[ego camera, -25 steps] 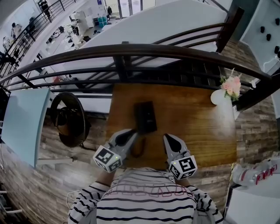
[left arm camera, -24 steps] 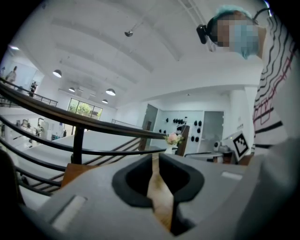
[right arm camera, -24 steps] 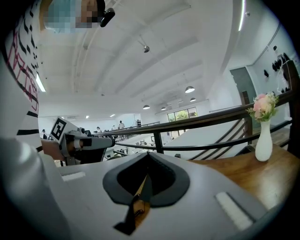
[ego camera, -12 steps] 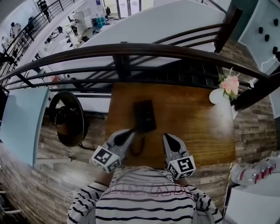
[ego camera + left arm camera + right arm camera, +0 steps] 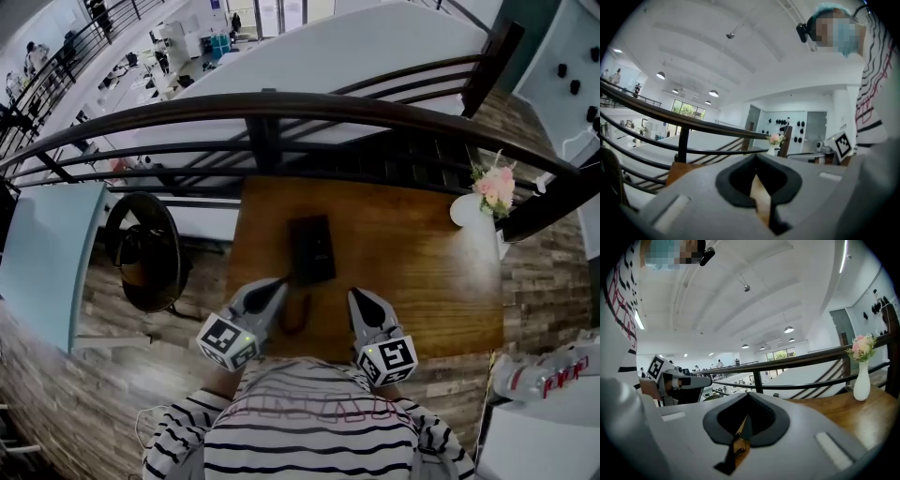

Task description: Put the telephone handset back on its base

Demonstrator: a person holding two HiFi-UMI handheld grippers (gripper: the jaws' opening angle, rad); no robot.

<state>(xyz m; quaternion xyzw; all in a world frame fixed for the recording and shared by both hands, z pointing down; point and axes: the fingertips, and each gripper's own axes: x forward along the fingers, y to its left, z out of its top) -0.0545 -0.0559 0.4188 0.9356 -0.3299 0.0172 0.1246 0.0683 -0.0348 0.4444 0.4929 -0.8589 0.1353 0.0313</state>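
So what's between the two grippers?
A dark cord, looped on the wooden table, between left gripper and right gripper; seen in head view.

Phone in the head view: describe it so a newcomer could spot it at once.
Find the wooden table beside the dark railing. A little left of the table's middle lies the phone, a flat black rectangle. Unlike the white vase of pink flowers standing at the far right corner, it is dark and lies flat.

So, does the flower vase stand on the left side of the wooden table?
No, the flower vase stands at the far right corner of the wooden table.
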